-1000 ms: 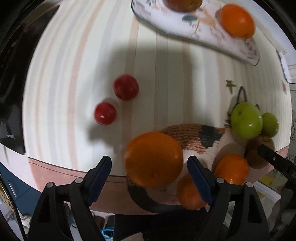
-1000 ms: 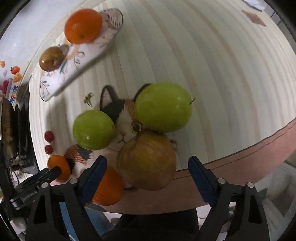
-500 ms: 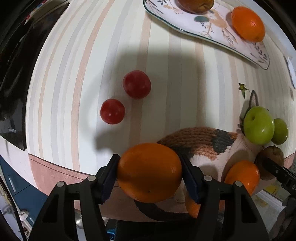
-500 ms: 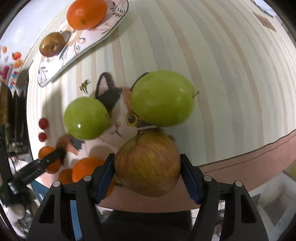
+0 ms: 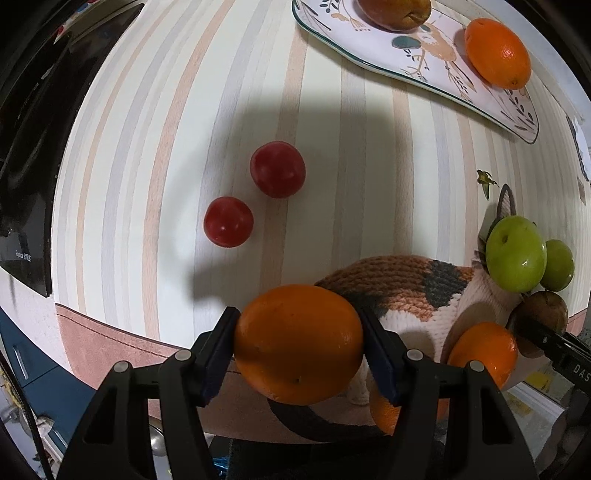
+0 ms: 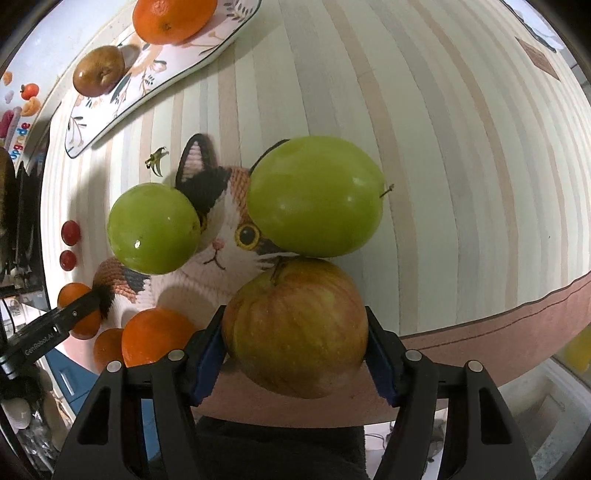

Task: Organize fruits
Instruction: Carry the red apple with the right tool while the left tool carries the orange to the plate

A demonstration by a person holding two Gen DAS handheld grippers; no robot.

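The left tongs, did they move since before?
Yes. The left tongs have just been closing and now squeeze the orange, pads pressed on both sides. Before, they stood wide apart of it, by the cat mat.

In the left wrist view, the brown pear (image 5: 393,13) on the patterned plate (image 5: 424,48) is cut off by the top edge. 1 orange (image 5: 384,411) is largely hidden behind the right finger of the left gripper (image 5: 299,349). The far green apple (image 5: 559,264) is half covered by the near green apple (image 5: 515,253). In the right wrist view, the small items at the far left edge (image 6: 26,99) are too small to identify.
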